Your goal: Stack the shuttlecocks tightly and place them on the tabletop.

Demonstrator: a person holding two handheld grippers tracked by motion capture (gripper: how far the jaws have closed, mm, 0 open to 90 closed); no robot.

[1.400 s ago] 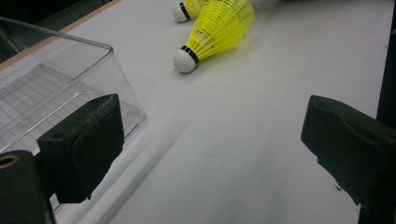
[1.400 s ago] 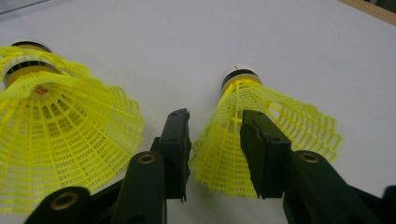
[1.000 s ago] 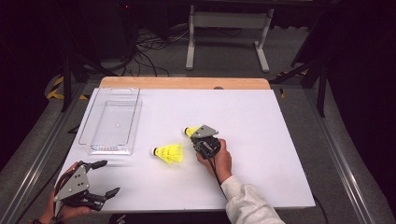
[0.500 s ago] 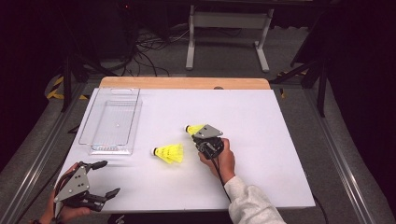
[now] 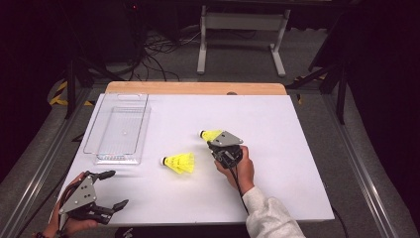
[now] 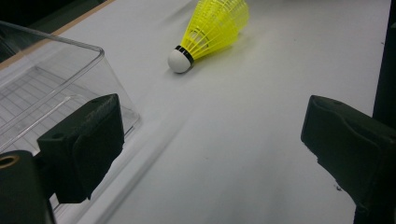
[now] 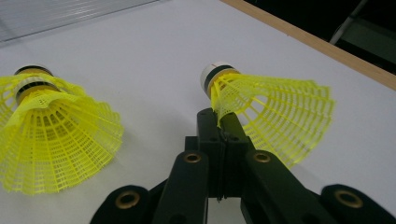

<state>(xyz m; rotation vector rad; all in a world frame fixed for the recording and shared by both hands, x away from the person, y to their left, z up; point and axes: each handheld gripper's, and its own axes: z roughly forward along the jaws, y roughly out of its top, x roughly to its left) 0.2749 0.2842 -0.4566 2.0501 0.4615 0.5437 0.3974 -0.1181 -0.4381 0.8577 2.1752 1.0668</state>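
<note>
Clear plastic tray (image 5: 119, 130): it stands at the far left of the white table (image 5: 277, 198), ahead of our left gripper (image 5: 101, 191), whose fingers (image 6: 86, 140) are spread wide with nothing between them; in the left gripper view the tray's near corner lies just beside the left-hand finger.

Yellow shuttlecock, loose (image 5: 180, 162): it lies on its side on the table, well ahead of the released left fingers and between the two grippers, cork end toward the tray.

Yellow shuttlecock, held (image 5: 210, 134): our right gripper (image 5: 218, 144) has its fingers (image 7: 224, 140) clenched on the edge of the mesh skirt, the cork just beyond the fingertips.

Step in hand, as we judge it: the grasp on the held shuttlecock is made and the carry to the tray is due. The next move calls for a lift clear of the table and a leftward sweep past the loose shuttlecock without knocking it, with release over the tray's open top.
</note>
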